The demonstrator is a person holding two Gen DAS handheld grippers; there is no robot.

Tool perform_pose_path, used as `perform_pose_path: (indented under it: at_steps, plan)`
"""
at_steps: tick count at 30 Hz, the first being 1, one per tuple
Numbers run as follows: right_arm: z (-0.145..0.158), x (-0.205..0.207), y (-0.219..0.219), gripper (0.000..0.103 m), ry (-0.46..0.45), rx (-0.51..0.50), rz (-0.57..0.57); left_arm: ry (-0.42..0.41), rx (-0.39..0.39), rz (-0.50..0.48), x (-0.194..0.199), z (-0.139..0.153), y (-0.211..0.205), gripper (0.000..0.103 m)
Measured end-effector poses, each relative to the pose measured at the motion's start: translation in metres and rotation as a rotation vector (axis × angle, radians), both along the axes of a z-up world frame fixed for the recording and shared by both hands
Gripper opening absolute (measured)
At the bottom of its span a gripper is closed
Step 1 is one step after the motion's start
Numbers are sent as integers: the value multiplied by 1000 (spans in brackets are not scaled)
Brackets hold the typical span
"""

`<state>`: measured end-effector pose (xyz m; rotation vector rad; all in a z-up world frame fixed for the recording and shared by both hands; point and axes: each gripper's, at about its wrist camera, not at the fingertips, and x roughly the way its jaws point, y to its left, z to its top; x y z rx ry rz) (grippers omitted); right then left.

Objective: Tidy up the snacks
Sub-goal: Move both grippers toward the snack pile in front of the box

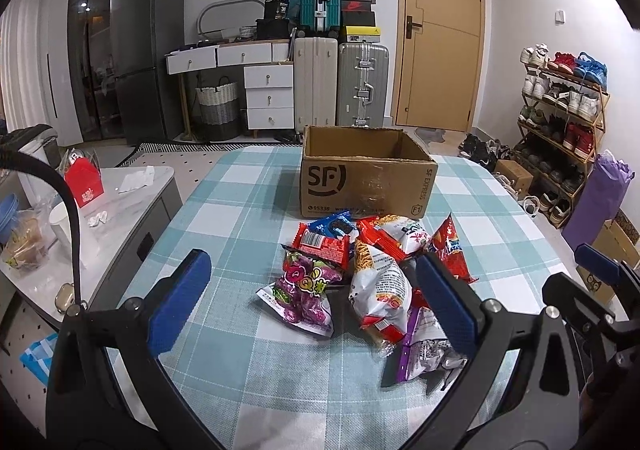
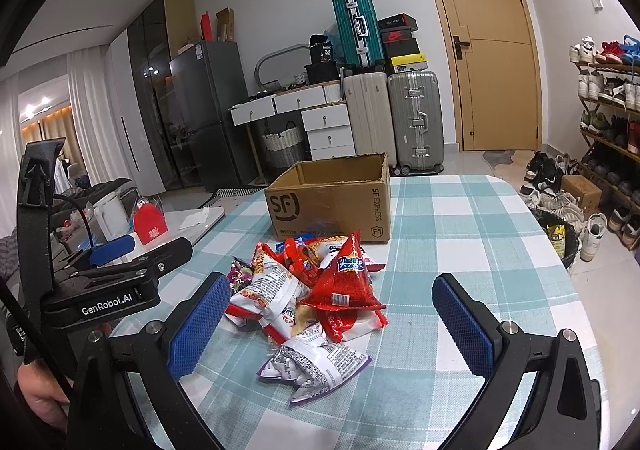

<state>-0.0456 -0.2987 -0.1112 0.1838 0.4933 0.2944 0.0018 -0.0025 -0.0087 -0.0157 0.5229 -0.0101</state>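
Note:
A pile of snack packets (image 1: 360,266) lies on the teal checked tablecloth (image 1: 240,210), in front of an open, empty-looking SF Express cardboard box (image 1: 366,174). In the right wrist view the pile (image 2: 312,290) and the box (image 2: 332,198) also show. My left gripper (image 1: 316,298) is open and empty, its jaws wide either side of the near end of the pile, above a purple candy packet (image 1: 304,290). My right gripper (image 2: 332,322) is open and empty, above a silver and purple packet (image 2: 316,364) and just short of a red triangular packet (image 2: 344,278).
A marble side table (image 1: 132,186) with a red box, cups and bowls stands left of the table. Beyond the table are a drawer unit (image 1: 268,90), suitcases (image 1: 362,84) and a door. A shoe rack (image 1: 560,118) and a bin (image 2: 560,238) stand to the right.

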Motion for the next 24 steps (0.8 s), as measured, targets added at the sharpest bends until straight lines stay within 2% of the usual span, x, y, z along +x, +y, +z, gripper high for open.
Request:
perform_pose_path:
  at_steps: [5,10,12,15,18,21,24]
  plan:
    - [-1,0,-1,103,12,7,5,1,8,1,0,-1,-1,102]
    - [-3,0,-4,103,5,29,18,77,-3,-8,4,-4,2,102]
    - [-4,3,-3,103,10,26,17,133,-31,-9,4,-5,4,102]
    - [-10,8,-1,103,31,24,32,120,-31,-11,6,-7,5,102]
    - [-23,17,6,103,74,15,112,97,-27,-4,10,-12,8,102]
    - [-39,24,16,103,123,-29,162,87,-27,7,14,-21,16,102]
    - [-53,29,27,103,155,-67,212,100,-62,16,17,-31,26,102]
